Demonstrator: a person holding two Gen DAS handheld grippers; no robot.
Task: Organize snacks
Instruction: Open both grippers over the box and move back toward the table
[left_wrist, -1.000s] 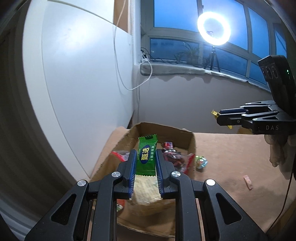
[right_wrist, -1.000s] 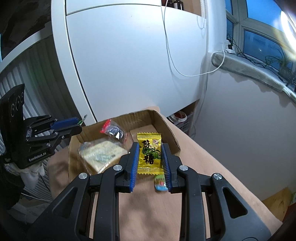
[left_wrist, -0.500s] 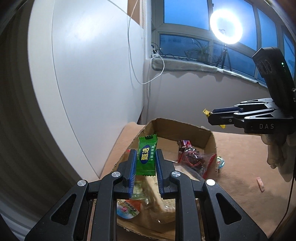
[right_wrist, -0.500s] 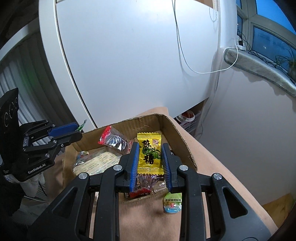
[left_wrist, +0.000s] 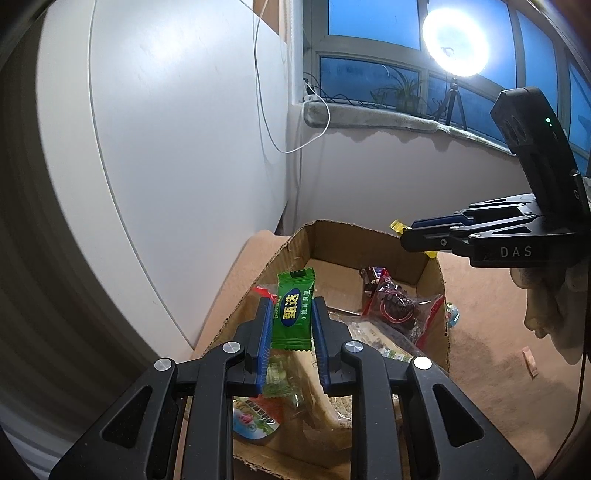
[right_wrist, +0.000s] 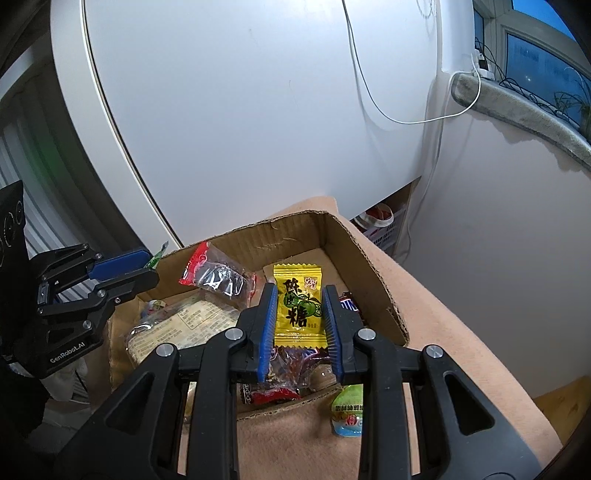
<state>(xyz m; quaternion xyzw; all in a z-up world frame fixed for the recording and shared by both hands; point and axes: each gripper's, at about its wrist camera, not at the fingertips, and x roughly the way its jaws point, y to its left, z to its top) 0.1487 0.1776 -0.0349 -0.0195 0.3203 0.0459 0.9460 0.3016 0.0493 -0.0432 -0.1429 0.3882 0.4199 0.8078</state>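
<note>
My left gripper (left_wrist: 292, 303) is shut on a green candy packet (left_wrist: 291, 314) and holds it above the near left part of an open cardboard box (left_wrist: 354, 242). My right gripper (right_wrist: 300, 293) is shut on a yellow candy packet (right_wrist: 299, 306) above the same box (right_wrist: 291, 230). Each gripper shows in the other's view, the right one (left_wrist: 406, 234) above the box's far right corner, the left one (right_wrist: 149, 269) above its left edge. The box holds a red-ended dark snack bag (right_wrist: 216, 273), a large cracker pack (right_wrist: 184, 325) and other wrapped snacks.
The box sits on a tan cloth surface (right_wrist: 436, 317). A small jelly cup (right_wrist: 347, 410) lies on the cloth just outside the box. A small pink wrapper (left_wrist: 529, 363) lies on the cloth at the right. A white cabinet (right_wrist: 240, 110) stands close behind.
Both grippers have moved forward over the box with their packets still held. The box now fills more of each view.
</note>
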